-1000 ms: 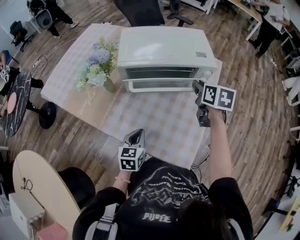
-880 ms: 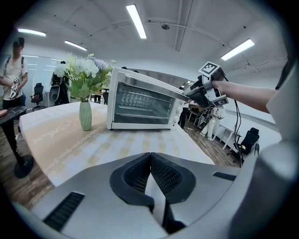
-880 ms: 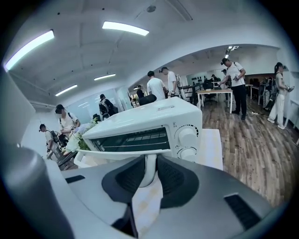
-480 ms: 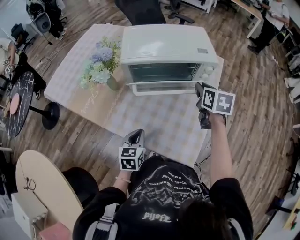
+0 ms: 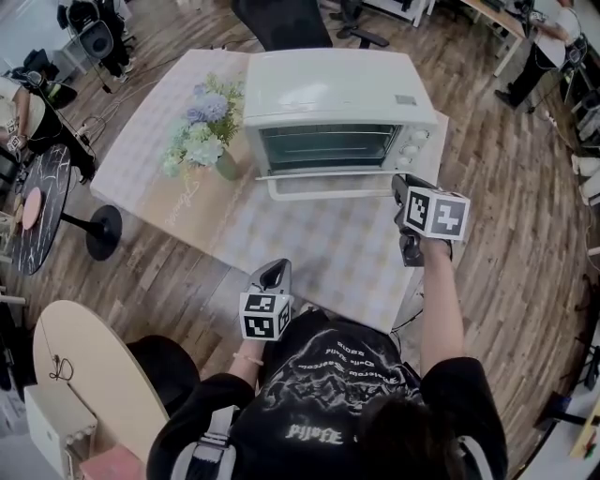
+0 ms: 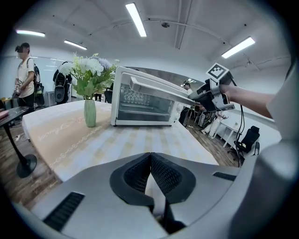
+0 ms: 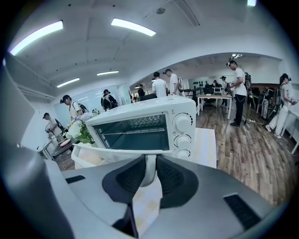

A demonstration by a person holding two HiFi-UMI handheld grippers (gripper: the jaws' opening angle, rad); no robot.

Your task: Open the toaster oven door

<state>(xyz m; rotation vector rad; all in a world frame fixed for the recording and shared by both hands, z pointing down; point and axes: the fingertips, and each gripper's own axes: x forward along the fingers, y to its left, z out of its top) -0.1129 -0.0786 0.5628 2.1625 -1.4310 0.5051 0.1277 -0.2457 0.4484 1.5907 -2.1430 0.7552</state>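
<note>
A white toaster oven (image 5: 333,89) stands at the far side of the cloth-covered table (image 5: 309,244). Its door (image 5: 323,186) hangs partly open, tilted down toward me, and the wire rack inside shows. My right gripper (image 5: 399,184) is at the door's right end, shut on the door handle (image 7: 149,176); the white bar sits between the pads (image 7: 174,176). From the left gripper view the door (image 6: 156,88) slopes out to the right gripper (image 6: 200,95). My left gripper (image 5: 272,274) hovers at the table's near edge, far from the oven, shut and empty (image 6: 150,158).
A vase of flowers (image 5: 202,136) stands just left of the oven. A black office chair (image 5: 281,23) is behind the table. A round black side table (image 5: 37,202) sits at the left, and a pale round table (image 5: 94,375) at the lower left. People stand at desks in the background.
The oven door has swung from almost closed to well open. My right gripper has come toward me and down with the handle. The left gripper has stayed put.
</note>
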